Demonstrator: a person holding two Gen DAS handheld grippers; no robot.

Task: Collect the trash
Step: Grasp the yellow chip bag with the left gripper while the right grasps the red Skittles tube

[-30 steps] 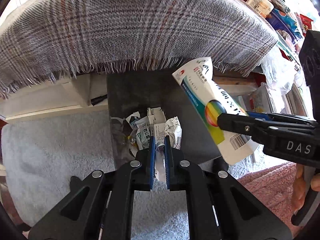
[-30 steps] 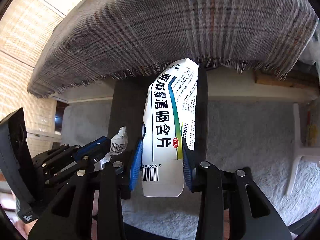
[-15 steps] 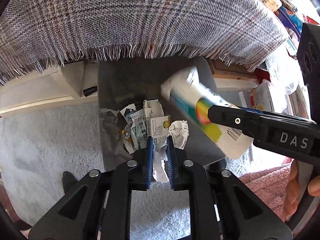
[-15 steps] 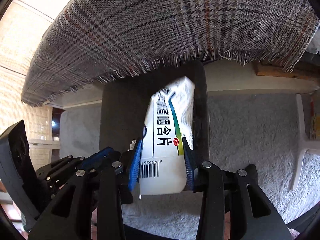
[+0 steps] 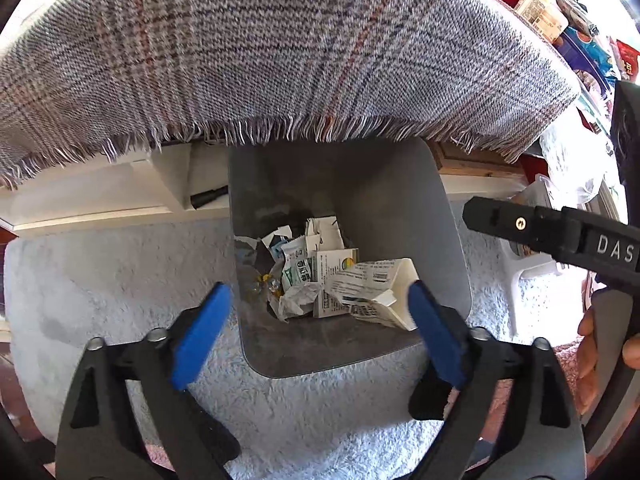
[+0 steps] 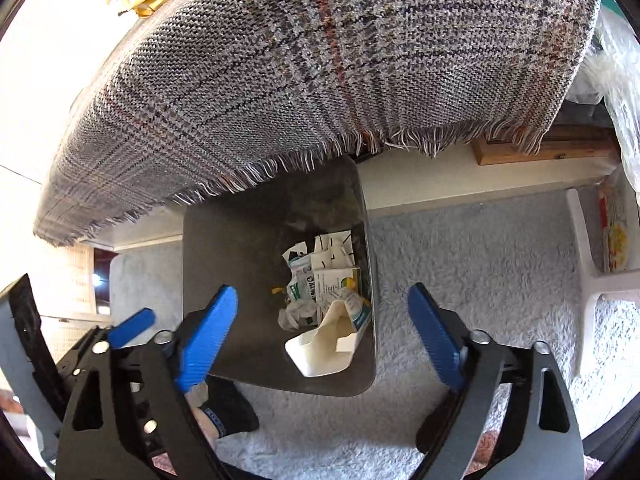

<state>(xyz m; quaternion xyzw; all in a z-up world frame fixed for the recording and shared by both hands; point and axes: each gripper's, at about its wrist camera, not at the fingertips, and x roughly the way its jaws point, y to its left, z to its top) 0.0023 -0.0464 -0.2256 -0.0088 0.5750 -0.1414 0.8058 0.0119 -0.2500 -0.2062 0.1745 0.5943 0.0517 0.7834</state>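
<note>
Cardboard is what most of this trash is made of: a white medicine carton (image 6: 326, 350) lies on its side in the dark grey waste bin (image 5: 348, 184), its open end facing up toward the right wrist camera, on top of a smaller printed box (image 5: 334, 266), foil-like sachets and a crumpled paper ball (image 6: 294, 314). The bin stands on a pale shaggy rug (image 6: 472, 248), partly under the fringed edge of a plaid woven cloth (image 5: 280, 48). Both tools hang over the bin: the left gripper (image 5: 316, 320) has its jaws opening wide with nothing pressed between them, and the right gripper (image 6: 324, 330) is likewise opening, its jaws empty above the carton. Such litter should be very light and easily crushed; the carton is stiff only along its folded edges and would probably buckle across its broad faces, so a pinch across the narrow sides or a corner seam looks safest. The paper ball is soft and could be taken anywhere, while the glossy sachets may slip.
</note>
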